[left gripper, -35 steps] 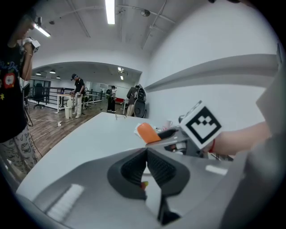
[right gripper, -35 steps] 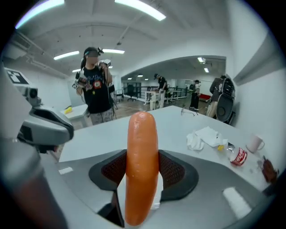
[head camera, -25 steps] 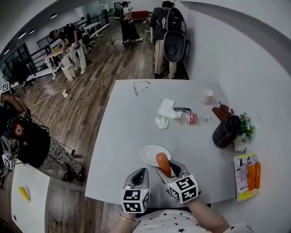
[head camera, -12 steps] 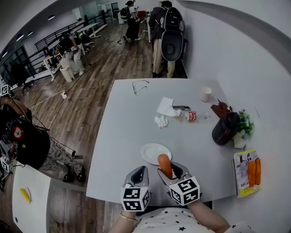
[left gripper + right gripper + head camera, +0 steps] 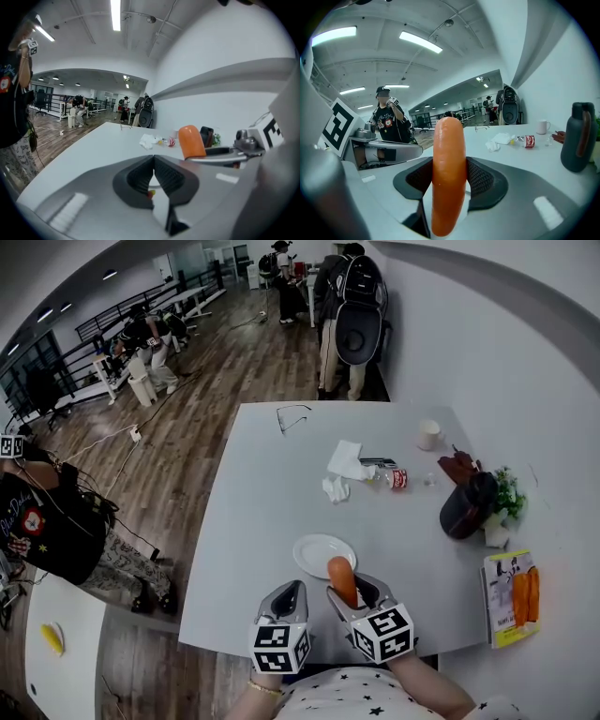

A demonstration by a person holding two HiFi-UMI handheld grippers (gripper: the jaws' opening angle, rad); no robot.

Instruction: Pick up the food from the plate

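The carrot (image 5: 342, 580) stands upright in the right gripper (image 5: 351, 591), at the plate's (image 5: 317, 552) near rim on the person's side. Over the last second almost nothing has shifted: the carrot stays clamped and keeps the same place beside the plate, so I judge the pick-up as good as done, with only carrying away left. The right gripper view shows what the head view cannot: both ribbed pads press the carrot's (image 5: 448, 173) sides around mid-length. Only the head view shows the plate, now bare. The left gripper (image 5: 289, 598), beside the right one and farther from the plate, has its jaws closed together on nothing, idle.
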